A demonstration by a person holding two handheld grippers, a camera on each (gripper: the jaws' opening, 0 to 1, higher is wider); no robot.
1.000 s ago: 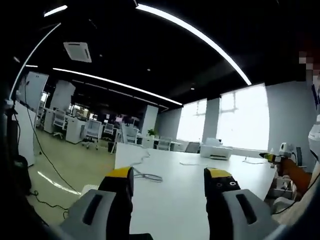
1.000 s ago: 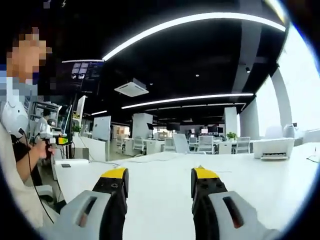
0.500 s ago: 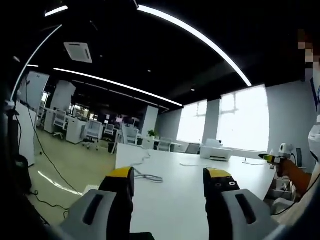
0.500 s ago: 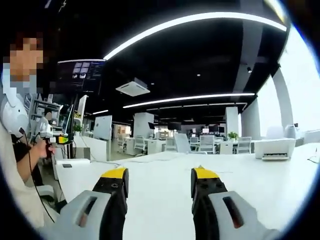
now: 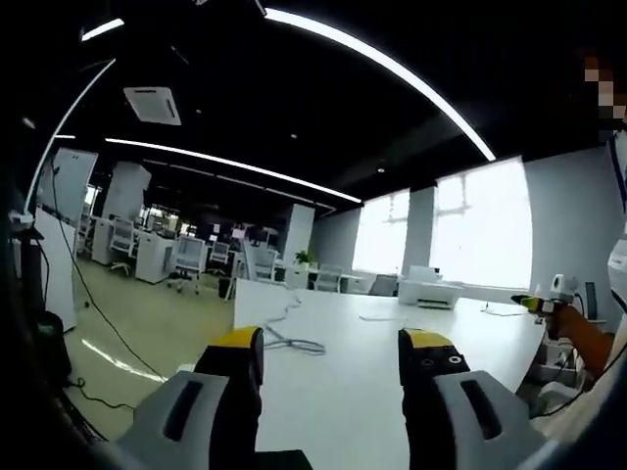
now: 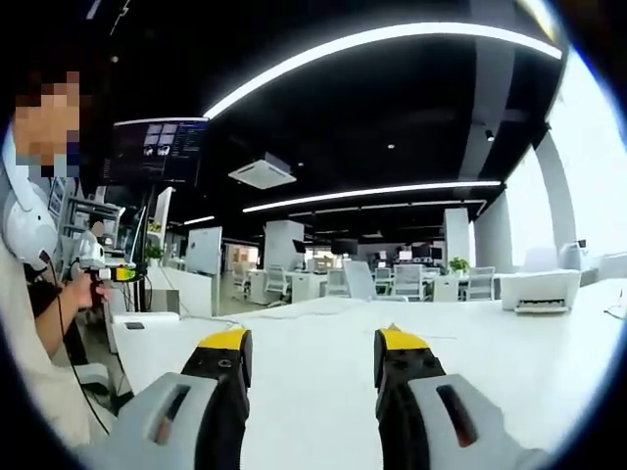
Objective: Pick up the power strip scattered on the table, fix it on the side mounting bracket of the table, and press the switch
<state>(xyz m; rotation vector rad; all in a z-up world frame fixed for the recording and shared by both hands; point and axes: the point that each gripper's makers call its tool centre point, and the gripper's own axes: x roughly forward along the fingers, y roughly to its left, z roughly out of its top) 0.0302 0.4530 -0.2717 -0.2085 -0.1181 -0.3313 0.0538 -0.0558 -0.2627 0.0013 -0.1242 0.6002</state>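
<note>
In the left gripper view my left gripper [image 5: 330, 354] is open, its yellow-tipped jaws raised over a long white table [image 5: 372, 372] with nothing between them. A grey cable [image 5: 289, 340] lies looped on that table just beyond the left jaw. In the right gripper view my right gripper [image 6: 311, 354] is also open and empty above the white table [image 6: 313, 392]. At the right edge of the left gripper view the other gripper [image 5: 541, 305] is held up in a hand. The right gripper view has the left gripper [image 6: 110, 274] at its left edge, in a hand. I cannot make out a power strip.
A person's torso [image 6: 24, 343] stands at the left of the right gripper view. A white printer [image 6: 544, 291] sits at the table's far right, also seen far off as a printer [image 5: 431, 291]. Office chairs [image 5: 186, 259] and desks fill the room behind. A black cable [image 5: 88, 294] hangs on the left.
Both views have shifted only slightly with my hands. The jaws keep the same spread and nothing on the table has moved.
</note>
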